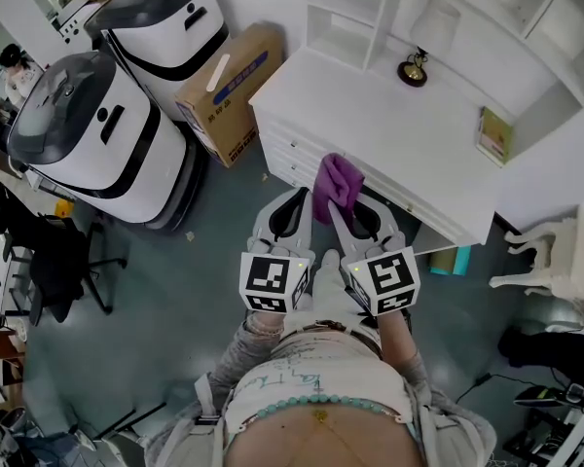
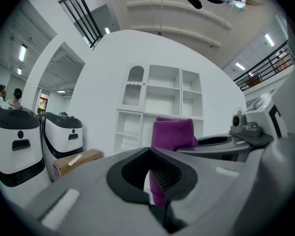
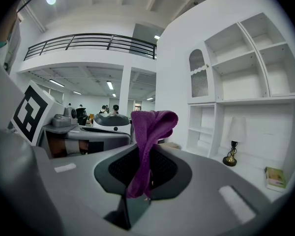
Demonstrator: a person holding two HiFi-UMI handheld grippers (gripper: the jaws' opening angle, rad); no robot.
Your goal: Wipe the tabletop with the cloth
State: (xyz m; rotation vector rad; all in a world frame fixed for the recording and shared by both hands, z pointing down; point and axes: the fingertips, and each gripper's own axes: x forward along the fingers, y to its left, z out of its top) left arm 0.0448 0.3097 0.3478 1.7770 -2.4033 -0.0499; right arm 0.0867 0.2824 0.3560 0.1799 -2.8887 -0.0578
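Note:
A purple cloth [image 1: 337, 181] sticks up from my right gripper [image 1: 343, 214], whose jaws are shut on it; in the right gripper view the cloth [image 3: 150, 127] rises folded out of the closed jaws [image 3: 140, 154]. Beside it, my left gripper [image 1: 300, 202] has its jaws together with nothing between them [image 2: 150, 154]. In the left gripper view the cloth [image 2: 174, 134] shows just beyond the jaws. Both grippers hover over the floor by the front edge of the white tabletop [image 1: 370, 125], and the cloth reaches that edge.
On the tabletop stand a small lamp [image 1: 414, 67] at the back and a book [image 1: 493, 134] at the right. White shelves [image 1: 448, 8] rise behind. Two white-and-black machines [image 1: 88, 129] and a cardboard box [image 1: 229, 90] stand left. A white chair [image 1: 550, 261] is right.

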